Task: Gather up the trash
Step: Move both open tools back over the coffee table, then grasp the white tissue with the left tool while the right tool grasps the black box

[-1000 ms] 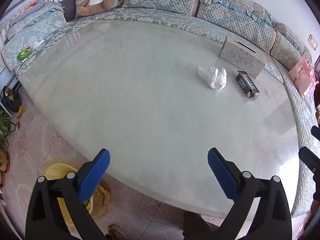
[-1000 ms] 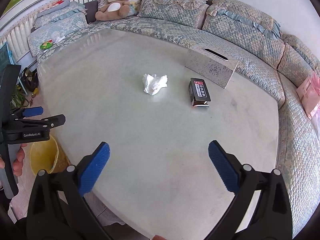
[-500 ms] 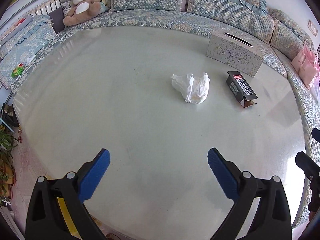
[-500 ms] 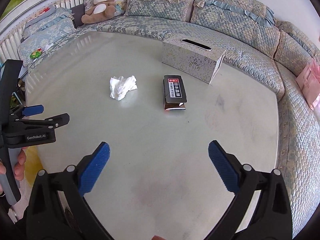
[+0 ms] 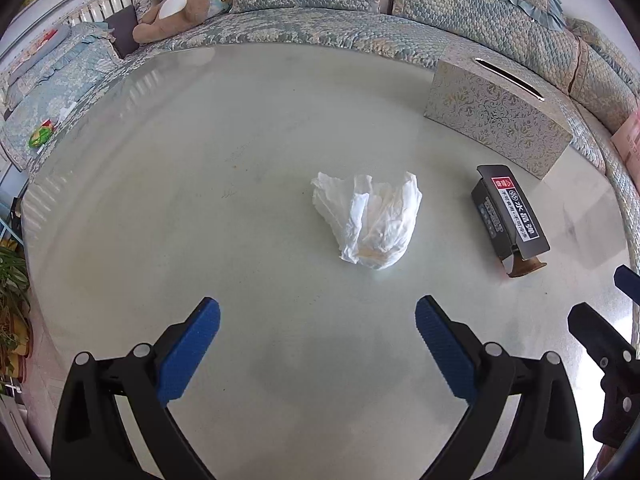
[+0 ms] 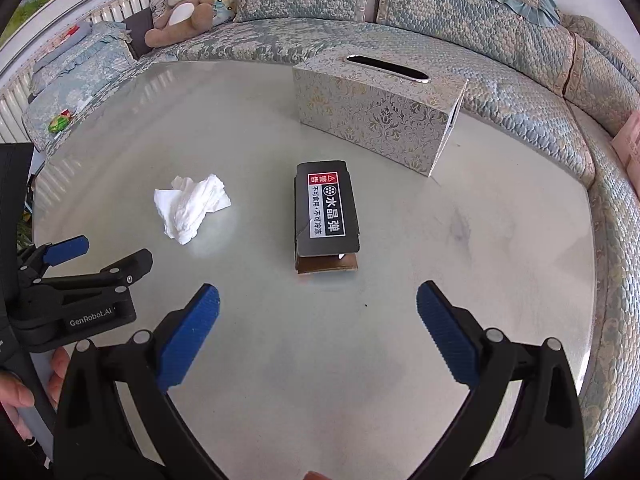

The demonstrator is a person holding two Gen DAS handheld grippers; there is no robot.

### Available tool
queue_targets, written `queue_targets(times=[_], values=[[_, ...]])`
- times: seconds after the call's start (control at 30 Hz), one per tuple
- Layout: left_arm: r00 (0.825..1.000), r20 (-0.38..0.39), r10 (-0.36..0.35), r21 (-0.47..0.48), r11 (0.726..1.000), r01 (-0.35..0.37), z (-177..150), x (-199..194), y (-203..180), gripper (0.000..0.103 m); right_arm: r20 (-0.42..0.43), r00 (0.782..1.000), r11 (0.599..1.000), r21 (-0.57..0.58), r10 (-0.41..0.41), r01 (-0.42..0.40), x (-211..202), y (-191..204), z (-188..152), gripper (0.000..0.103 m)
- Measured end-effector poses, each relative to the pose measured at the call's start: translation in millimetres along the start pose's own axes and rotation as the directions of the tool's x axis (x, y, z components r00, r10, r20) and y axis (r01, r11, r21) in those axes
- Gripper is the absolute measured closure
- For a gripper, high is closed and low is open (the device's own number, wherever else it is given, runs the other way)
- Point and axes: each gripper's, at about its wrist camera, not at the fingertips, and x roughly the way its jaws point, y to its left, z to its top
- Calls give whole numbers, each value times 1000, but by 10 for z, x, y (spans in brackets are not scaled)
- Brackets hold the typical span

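A crumpled white tissue (image 5: 370, 220) lies on the pale glass table (image 5: 200, 200), straight ahead of my open left gripper (image 5: 318, 324) and a short way beyond its fingertips. To its right lies a small black box (image 5: 508, 216) with a red warning label and an open brown flap. In the right wrist view the black box (image 6: 326, 210) lies just ahead of my open right gripper (image 6: 318, 322), and the tissue (image 6: 190, 208) sits further left. The left gripper (image 6: 100, 260) shows there at the left edge, held by a hand (image 6: 16, 384). Nothing is between either pair of fingers.
A patterned tissue box (image 6: 376, 112) stands behind the black box near the table's far edge. A curved quilted sofa (image 6: 440, 12) wraps around the table, with a teddy bear (image 6: 184, 8) at the back left. Potted plants (image 5: 10, 280) stand on the floor at left.
Both grippers have moved forward over the table, so the tissue and black box are much closer and larger. The yellow bin by the table's near edge has dropped out of view.
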Motion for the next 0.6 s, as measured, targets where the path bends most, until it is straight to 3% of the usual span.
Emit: queue_targets(times=[0.27,0.6], values=[[998,-58,-3,-84,996,-2,166,472,-130,7,-64,998,1000,28,0,1,536,-73,355,7],[996,-89,-14,-112,994,4,376,813,-167,7,-116,993,998,54,-6,12,926,-140,513,7]])
